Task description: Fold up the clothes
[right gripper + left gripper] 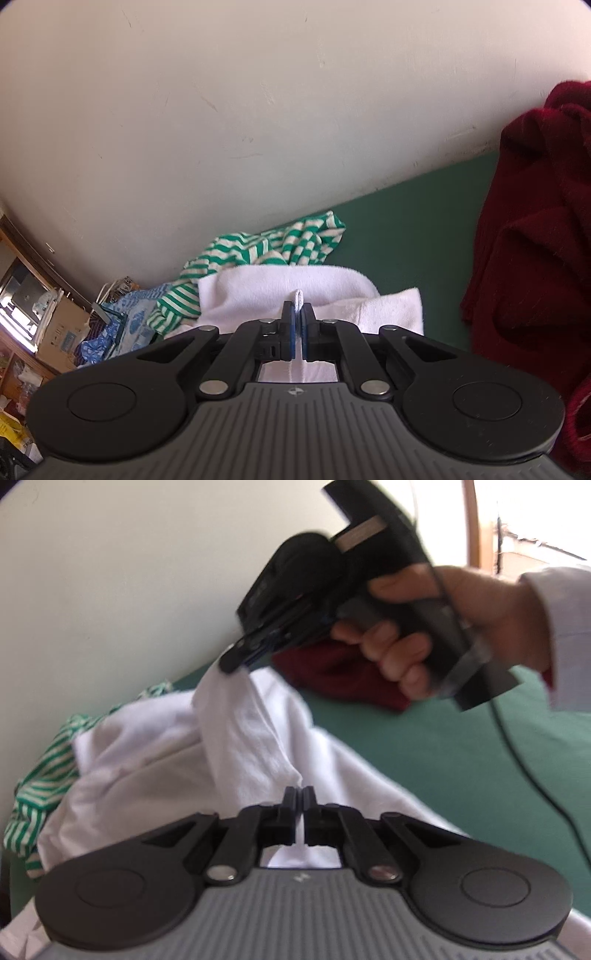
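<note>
Your left gripper (299, 794) and right gripper (298, 314) both pinch the white garment (236, 731); yank unevenly and a thin hem slips free.

Wall (221, 110): being seen behind the green surface's far edge.
Cardboard box (61, 332): being kept beyond the surface's left end.
Shelves (14, 266): being glimpsed at far left.
</note>
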Motion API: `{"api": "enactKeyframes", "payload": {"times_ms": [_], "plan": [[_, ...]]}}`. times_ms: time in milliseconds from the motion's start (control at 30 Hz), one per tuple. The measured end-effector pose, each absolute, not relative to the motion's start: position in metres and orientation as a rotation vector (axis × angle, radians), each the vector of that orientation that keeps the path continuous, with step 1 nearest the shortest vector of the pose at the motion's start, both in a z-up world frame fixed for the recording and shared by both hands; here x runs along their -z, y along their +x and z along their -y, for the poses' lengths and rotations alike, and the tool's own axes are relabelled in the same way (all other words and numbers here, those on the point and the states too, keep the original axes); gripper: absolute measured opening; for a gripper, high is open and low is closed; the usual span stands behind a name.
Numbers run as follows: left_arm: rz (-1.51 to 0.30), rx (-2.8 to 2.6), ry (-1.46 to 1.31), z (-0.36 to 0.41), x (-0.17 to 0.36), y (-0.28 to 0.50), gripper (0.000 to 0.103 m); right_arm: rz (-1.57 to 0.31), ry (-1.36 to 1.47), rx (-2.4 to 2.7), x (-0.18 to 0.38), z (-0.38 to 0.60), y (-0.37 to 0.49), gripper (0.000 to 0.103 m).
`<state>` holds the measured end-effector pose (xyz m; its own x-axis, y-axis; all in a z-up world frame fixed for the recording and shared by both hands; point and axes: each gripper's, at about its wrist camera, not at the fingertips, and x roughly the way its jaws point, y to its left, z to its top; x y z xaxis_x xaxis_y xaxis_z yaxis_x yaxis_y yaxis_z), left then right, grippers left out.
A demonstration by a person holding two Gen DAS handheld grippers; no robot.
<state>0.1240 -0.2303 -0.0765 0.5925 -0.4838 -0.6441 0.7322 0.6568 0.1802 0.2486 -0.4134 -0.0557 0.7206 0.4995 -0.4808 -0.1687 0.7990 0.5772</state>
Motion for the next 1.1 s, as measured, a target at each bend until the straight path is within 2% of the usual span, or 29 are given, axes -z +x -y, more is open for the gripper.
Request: {"api": "enactKeyframes", "payload": {"times_ms": [267, 300, 367, 433, 467, 500, 567, 667, 767, 800, 867, 900, 1033, 1067, 1100], "plan": [[-0.687, 0.791, 0.433, 0.253, 0.1, 0.123, 0.002, -0.744, 0.429, -0.278, 0.086, 0.416, 0.25, 0.005], [-0.691, 0.794, 0.432, 0.255, 0.102, 0.122, 0.007, -0.743, 0.425, -0.273, 0.09, 0.417, 0.249, 0.006], [-0.671, 0.802, 0.435, 0.254, 0.097, 0.115, 0.013, -0.715, 0.422, -0.241, 0.089, 0.419, 0.242, 0.016], [-0.643, 0.827, 0.418, 0.247, 0.084, 0.106, 0.019, -0.628, 0.422, -0.221, 0.078, 0.422, 0.226, 0.022], [-0.626, 0.838, 0.403, 0.242, 0.078, 0.102, 0.026, -0.59, 0.415, -0.237, 0.072, 0.422, 0.217, 0.022], [-0.608, 0.837, 0.391, 0.237, 0.074, 0.1, 0.041, -0.565, 0.405, -0.28, 0.068, 0.419, 0.21, 0.021], [-0.602, 0.804, 0.399, 0.235, 0.076, 0.105, 0.057, -0.579, 0.382, -0.395, 0.065, 0.407, 0.204, 0.021], [-0.688, 0.767, 0.397, 0.241, 0.097, 0.124, 0.047, -0.656, 0.332, -0.458, 0.075, 0.386, 0.221, 0.019], [-0.721, 0.746, 0.327, 0.239, 0.107, 0.133, 0.046, -0.693, 0.289, -0.424, 0.086, 0.373, 0.246, 0.018], [-0.723, 0.739, 0.313, 0.239, 0.109, 0.133, 0.046, -0.696, 0.316, -0.381, 0.09, 0.376, 0.255, 0.015], [-0.718, 0.724, 0.305, 0.241, 0.112, 0.129, 0.047, -0.726, 0.415, -0.338, 0.102, 0.387, 0.274, 0.002], [-0.716, 0.721, 0.301, 0.241, 0.112, 0.128, 0.048, -0.733, 0.445, -0.318, 0.107, 0.391, 0.281, 0.0], [-0.709, 0.722, 0.287, 0.237, 0.11, 0.127, 0.052, -0.731, 0.522, -0.255, 0.108, 0.401, 0.284, 0.0], [-0.708, 0.723, 0.284, 0.237, 0.11, 0.126, 0.053, -0.721, 0.53, -0.264, 0.104, 0.402, 0.279, 0.007], [-0.706, 0.723, 0.28, 0.236, 0.11, 0.126, 0.053, -0.696, 0.511, -0.293, 0.097, 0.4, 0.268, 0.008]]}}
